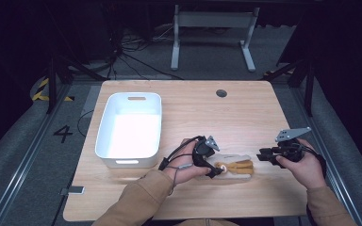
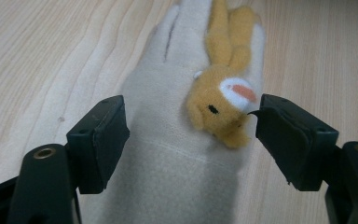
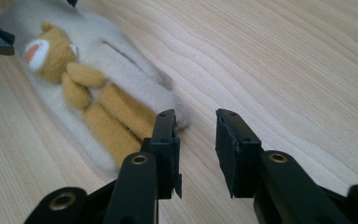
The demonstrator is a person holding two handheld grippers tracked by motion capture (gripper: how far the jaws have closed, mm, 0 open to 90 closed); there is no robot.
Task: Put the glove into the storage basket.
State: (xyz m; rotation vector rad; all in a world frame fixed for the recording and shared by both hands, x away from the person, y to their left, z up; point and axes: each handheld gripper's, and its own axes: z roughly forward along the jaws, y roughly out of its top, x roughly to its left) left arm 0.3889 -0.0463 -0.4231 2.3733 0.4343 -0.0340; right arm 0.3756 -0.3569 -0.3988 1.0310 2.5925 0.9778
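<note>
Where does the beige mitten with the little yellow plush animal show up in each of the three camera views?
High view: the mitten lies low and centre on the wooden table, at the left gripper.
Left gripper view: the mitten runs up the middle, between the open jaws.
Right gripper view: the mitten lies upper left, beyond the left jaw.
Shared landmark: the yellow plush animal on it.

A white bin [image 1: 129,129] is sitting on the wooden table [image 1: 245,113] — near its left edge. A round dark grommet [image 1: 221,93] is lying toward the table's far edge, and a white desk frame [image 1: 213,33] is standing beyond it.
</note>
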